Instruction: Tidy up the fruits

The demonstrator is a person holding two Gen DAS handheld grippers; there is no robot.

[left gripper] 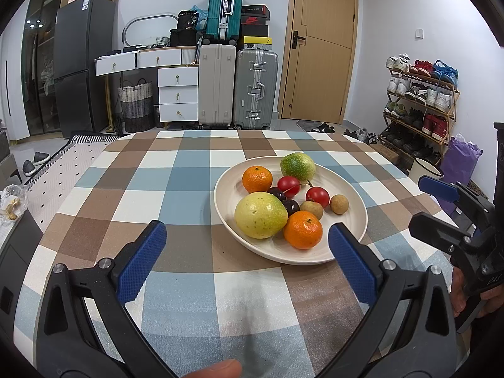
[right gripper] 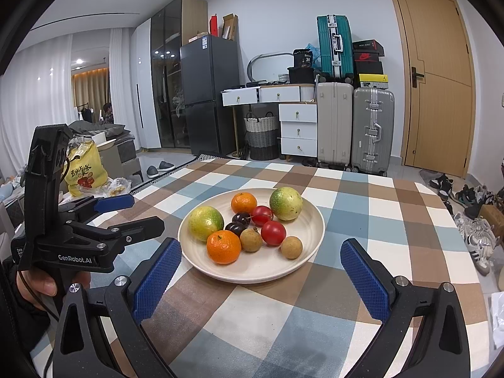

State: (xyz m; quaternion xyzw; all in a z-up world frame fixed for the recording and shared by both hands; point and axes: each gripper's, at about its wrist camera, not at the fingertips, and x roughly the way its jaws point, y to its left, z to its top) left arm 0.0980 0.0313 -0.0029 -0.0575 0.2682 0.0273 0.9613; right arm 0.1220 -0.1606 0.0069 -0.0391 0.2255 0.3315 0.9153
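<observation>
A cream plate [left gripper: 230,195] [right gripper: 308,245] on the checked tablecloth holds two oranges [left gripper: 303,229] [right gripper: 224,246], two yellow-green fruits [left gripper: 260,214] [right gripper: 285,203], two red fruits [left gripper: 317,196] [right gripper: 273,232], dark cherries [left gripper: 290,206] [right gripper: 235,228] and two brown longans [left gripper: 339,204] [right gripper: 291,247]. My left gripper [left gripper: 247,245] is open and empty, just short of the plate's near rim; it also shows in the right wrist view [right gripper: 138,212]. My right gripper [right gripper: 261,263] is open and empty at the plate's near edge; it also shows in the left wrist view [left gripper: 433,201].
The table [left gripper: 176,170] [right gripper: 393,220] carries a blue, brown and white checked cloth. Suitcases [left gripper: 239,88], drawers [left gripper: 178,94], a fridge [left gripper: 82,72] and a door [left gripper: 318,47] stand behind. A shoe rack [left gripper: 419,107] is at the right. A yellow bag [right gripper: 83,170] lies left of the table.
</observation>
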